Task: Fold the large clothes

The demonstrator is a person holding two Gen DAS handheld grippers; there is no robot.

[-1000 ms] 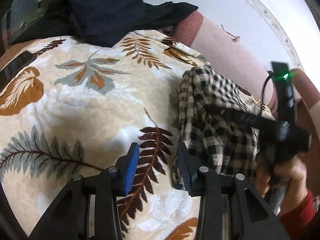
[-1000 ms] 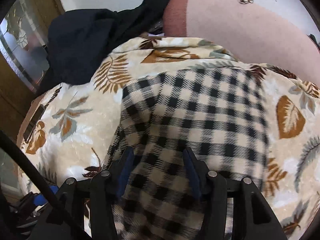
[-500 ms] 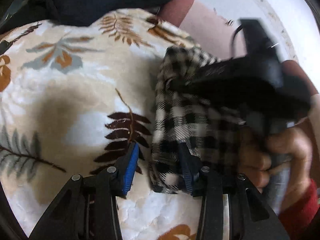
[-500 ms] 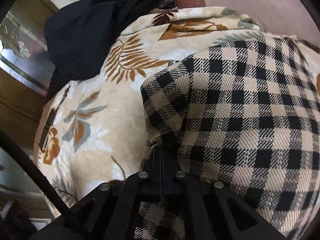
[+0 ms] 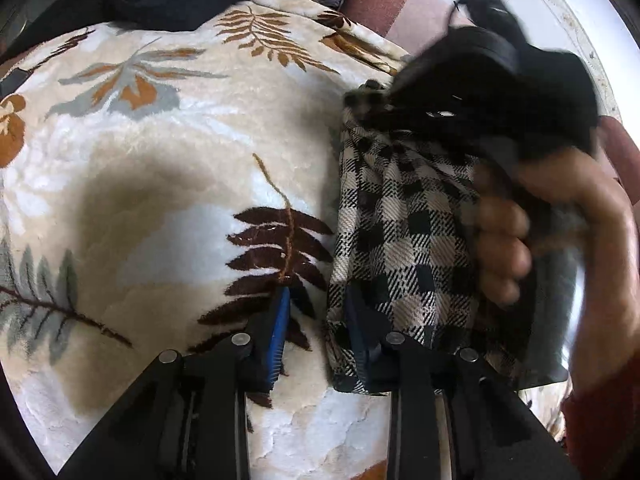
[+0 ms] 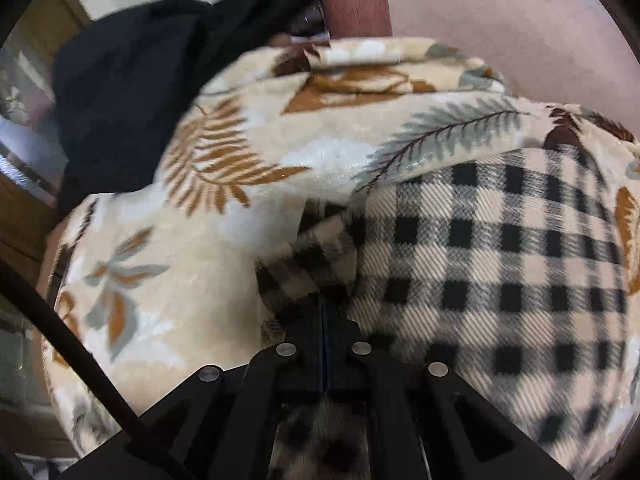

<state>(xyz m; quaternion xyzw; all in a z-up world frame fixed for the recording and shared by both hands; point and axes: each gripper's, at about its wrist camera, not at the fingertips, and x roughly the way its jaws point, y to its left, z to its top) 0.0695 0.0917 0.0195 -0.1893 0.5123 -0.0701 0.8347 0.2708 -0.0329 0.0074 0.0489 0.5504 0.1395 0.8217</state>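
Checked garment (image 5: 404, 240), black on cream, lies on our leaf-print blanket (image 5: 160, 152), its long axis running from 6 toward 12 o'clock in the left wrist view. Our left gripper (image 5: 316, 328) stands open, its right finger under the cloth's near edge. Our right gripper (image 6: 323, 320) is pinched tight on a bunched fold at 12 o'clock; motion blur hides detail.

Garment (image 6: 500, 272): black-and-cream check. Blanket (image 5: 168, 168): cream plush, leaf print in rust, grey-green, dark brown. Dark cloth (image 6: 132, 92): black, plain. Left gripper (image 5: 316, 332): black, blue pads. Sleeve (image 5: 600, 428): red.
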